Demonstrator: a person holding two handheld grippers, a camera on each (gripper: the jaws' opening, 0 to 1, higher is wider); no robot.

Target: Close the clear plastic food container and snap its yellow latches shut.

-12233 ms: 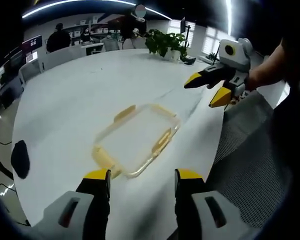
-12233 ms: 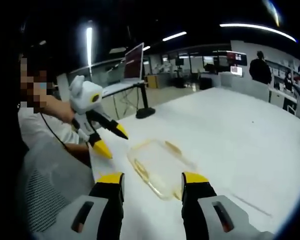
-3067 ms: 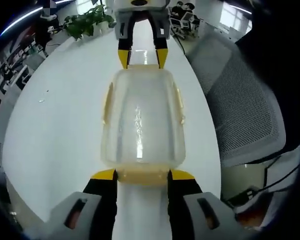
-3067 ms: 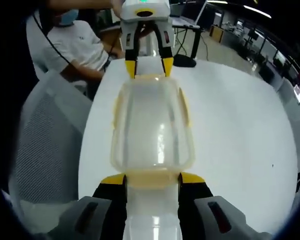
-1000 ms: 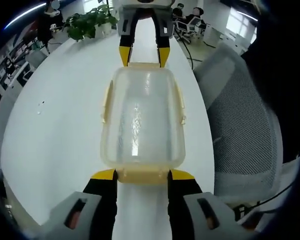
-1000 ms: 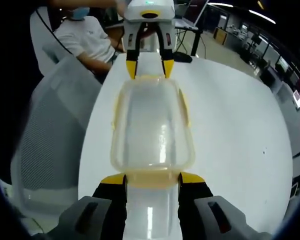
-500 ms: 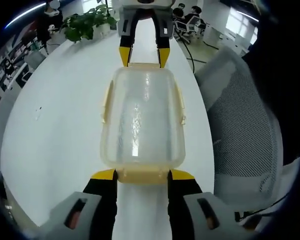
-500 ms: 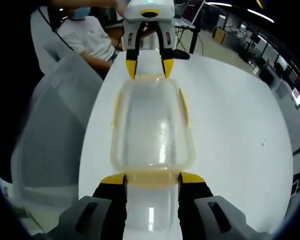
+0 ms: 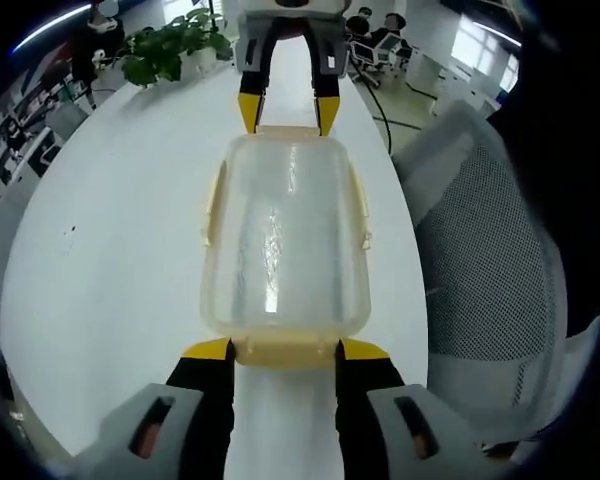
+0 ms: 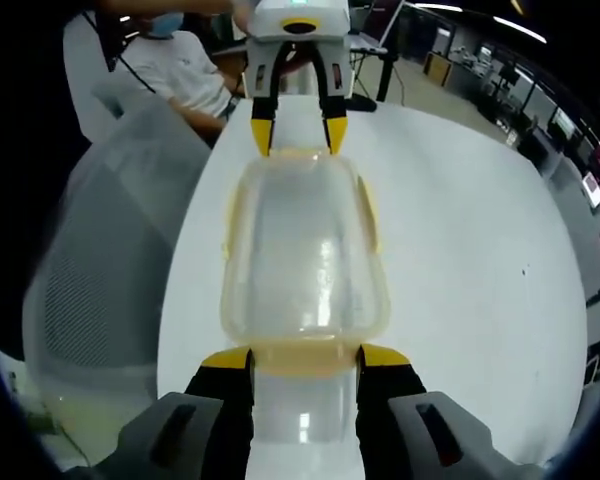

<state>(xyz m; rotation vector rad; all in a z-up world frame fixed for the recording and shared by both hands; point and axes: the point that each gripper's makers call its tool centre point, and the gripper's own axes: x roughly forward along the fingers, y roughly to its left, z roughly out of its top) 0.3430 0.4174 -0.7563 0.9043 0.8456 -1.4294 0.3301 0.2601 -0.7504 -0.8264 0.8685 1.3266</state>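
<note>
White round table (image 9: 110,270) was recorded as the work surface, within an open office.

Left gripper (image 9: 283,349): jaws were set moderately apart, with yellow fingertips (image 9: 208,349) placed at either side of the near yellow end latch (image 9: 285,351) of the container; whether the latch was clenched or merely flanked could not be told.

Right gripper (image 10: 303,357): jaws were likewise held moderately apart, its yellow tips bracketing the opposite end latch (image 10: 302,357); actual grip could not be told. It was also seen in the left gripper view at the container's far end (image 9: 285,112).

Clear plastic food container (image 9: 283,235): rectangular with rounded corners, translucent, lid seated on top, glare streaks noted on the lid. It was found lying flat on the table between the two grippers, near the table's edge. No contents could be made out. Yellow side latches (image 9: 213,204) were noted along both long sides.

Further items: mesh-backed chair (image 9: 490,270) beside the table; potted plant (image 9: 165,55) at the far end; seated person in a white shirt (image 10: 180,72).
</note>
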